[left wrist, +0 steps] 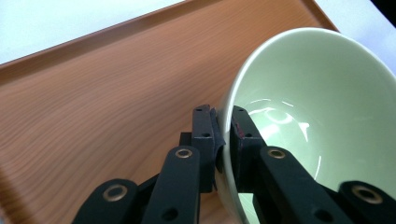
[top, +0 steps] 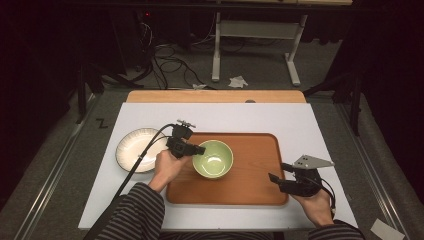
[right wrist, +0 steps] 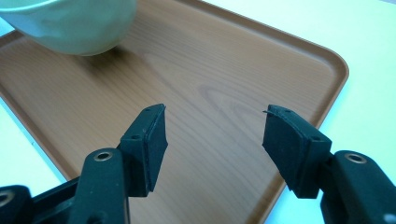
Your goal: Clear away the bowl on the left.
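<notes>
A pale green bowl (top: pixel 213 158) sits over the left half of the wooden tray (top: pixel 250 187). My left gripper (top: pixel 199 149) is shut on the bowl's left rim. In the left gripper view the bowl (left wrist: pixel 317 88) is pinched at its rim by my left gripper (left wrist: pixel 223 122), one pad outside the wall and one inside. My right gripper (top: pixel 279 172) hovers open over the tray's right edge. Seen in the right gripper view, my right gripper (right wrist: pixel 212 126) has its jaws spread wide over the bare tray (right wrist: pixel 224 84), with the bowl (right wrist: pixel 70 21) at the upper left.
A white plate (top: pixel 136 149) lies on the white mat (top: pixel 300 120) left of the tray. A wooden table edge (top: pixel 215 96) runs behind the mat. Cables and a stand's legs are on the floor beyond.
</notes>
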